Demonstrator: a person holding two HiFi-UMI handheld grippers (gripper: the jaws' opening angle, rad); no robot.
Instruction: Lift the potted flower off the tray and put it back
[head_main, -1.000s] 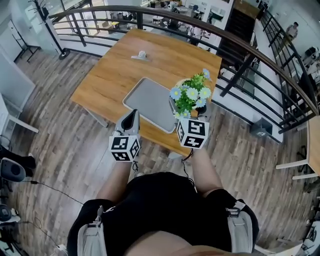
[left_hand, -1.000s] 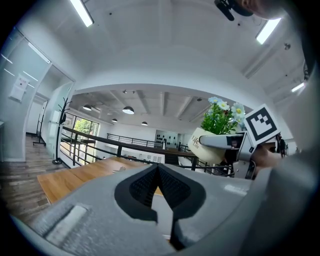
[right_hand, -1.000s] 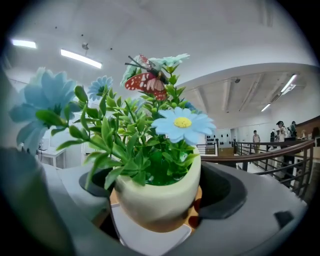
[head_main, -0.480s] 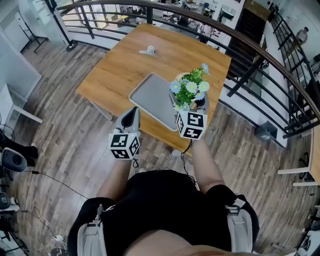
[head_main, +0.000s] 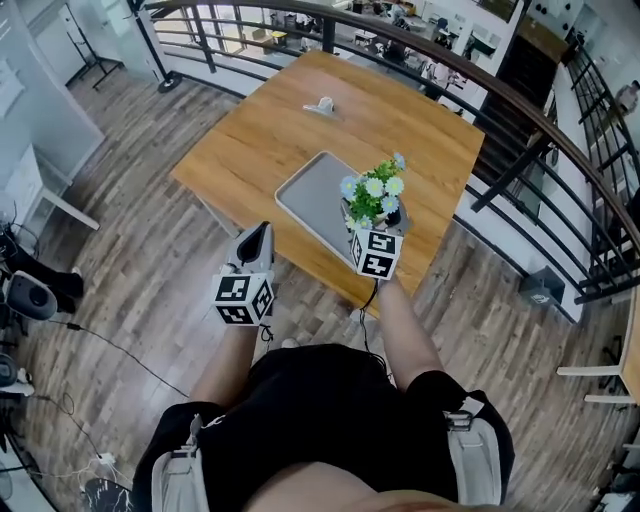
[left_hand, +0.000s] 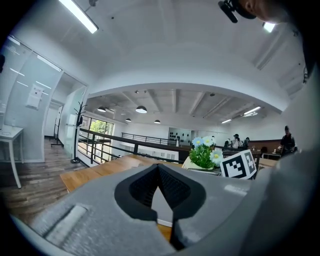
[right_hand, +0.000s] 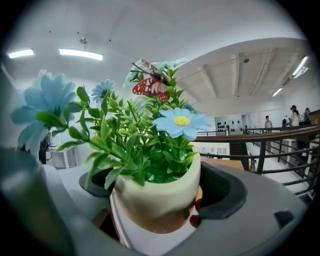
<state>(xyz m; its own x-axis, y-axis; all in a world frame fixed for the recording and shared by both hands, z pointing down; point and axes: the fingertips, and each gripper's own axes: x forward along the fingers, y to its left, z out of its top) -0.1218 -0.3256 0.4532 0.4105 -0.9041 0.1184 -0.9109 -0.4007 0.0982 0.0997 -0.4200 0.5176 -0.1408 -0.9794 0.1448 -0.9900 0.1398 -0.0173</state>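
- The right gripper's (head_main: 378, 224) jaws are clamped on the cream pot of the potted flower (right_hand: 157, 197), one dark pad at each side of it
- The left gripper's (left_hand: 159, 169) jaws meet at their tips with nothing between them
- The potted flower has blue and white blooms over green leaves, with a red butterfly (right_hand: 152, 86) near the top
- In the head view it sits over the near right corner of the grey tray (head_main: 310, 192); whether its base touches the tray cannot be told
- The tray lies on a wooden table (head_main: 265, 135), with a small pale object (head_main: 322, 104) well apart at the far side
- The left gripper hangs off the table's near edge, over the plank floor (head_main: 130, 270)
- A dark curved railing (head_main: 450, 62) runs behind the table, with an open office and ceiling strip lights beyond
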